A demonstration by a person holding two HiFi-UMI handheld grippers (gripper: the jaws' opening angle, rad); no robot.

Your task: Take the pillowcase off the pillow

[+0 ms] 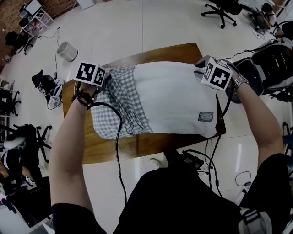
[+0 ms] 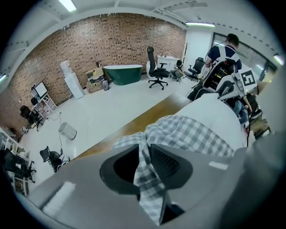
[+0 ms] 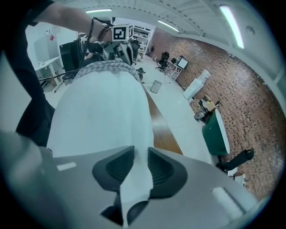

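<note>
A pillow lies across the small wooden table [image 1: 160,52]. Its white pillowcase [image 1: 174,98], which carries a small label [image 1: 205,116], covers the right and middle. Blue-and-white checked fabric [image 1: 120,103] shows bunched at the left end. At that far-left corner, my left gripper [image 1: 106,78] is shut on a pulled-up ridge of the checked fabric [image 2: 178,132], which runs between its jaws [image 2: 143,156]. My right gripper [image 1: 201,68] is at the far-right corner, shut on a fold of the white pillowcase [image 3: 107,103] that fills the gap between its jaws [image 3: 137,165].
A white bin [image 1: 67,51] stands on the floor beyond the table's left end. Office chairs [image 1: 222,9] and bags [image 1: 270,64] ring the table. A black cable [image 1: 118,141] runs from the left gripper over the table's near edge. The near strip of tabletop [image 1: 151,146] is bare.
</note>
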